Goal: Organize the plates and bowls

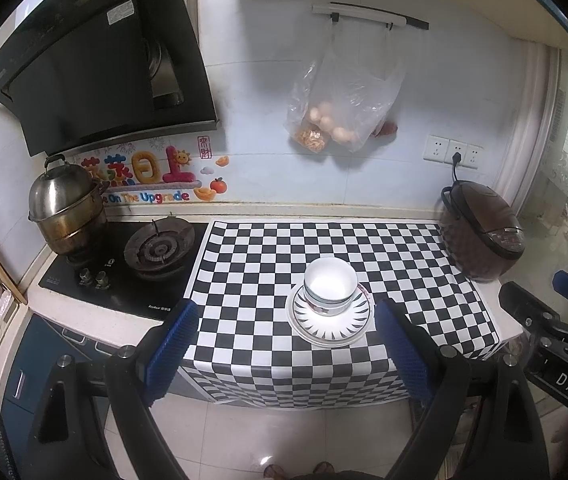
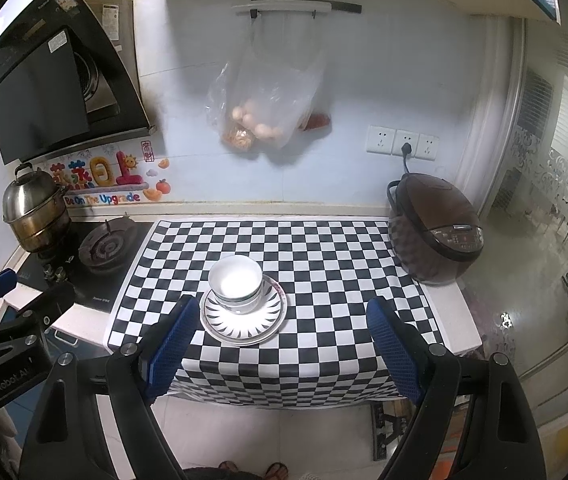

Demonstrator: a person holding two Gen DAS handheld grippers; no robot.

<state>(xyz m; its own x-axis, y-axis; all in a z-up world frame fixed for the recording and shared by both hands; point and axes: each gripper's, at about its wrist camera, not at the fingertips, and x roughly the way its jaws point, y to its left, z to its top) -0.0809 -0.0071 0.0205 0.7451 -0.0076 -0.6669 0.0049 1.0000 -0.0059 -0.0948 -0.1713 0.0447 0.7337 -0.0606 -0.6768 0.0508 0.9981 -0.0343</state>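
Note:
A stack of white bowls (image 1: 330, 285) sits on stacked white plates with a black ray pattern (image 1: 330, 326), on the checkered cloth (image 1: 284, 248). The same bowls (image 2: 235, 282) and plates (image 2: 242, 322) show in the right wrist view. My left gripper (image 1: 284, 354) is open and empty, held back over the counter's front edge, nearer than the stack. My right gripper (image 2: 284, 350) is open and empty, also back from the stack, which lies towards its left finger. The right gripper also shows at the right edge of the left wrist view (image 1: 564, 320).
A brown rice cooker (image 1: 482, 232) stands at the cloth's right back corner. A gas stove (image 1: 123, 264) with a steel steamer pot (image 1: 65, 208) is to the left. A plastic bag of eggs (image 1: 340, 108) hangs on the wall. A range hood (image 1: 95, 60) hangs above the stove.

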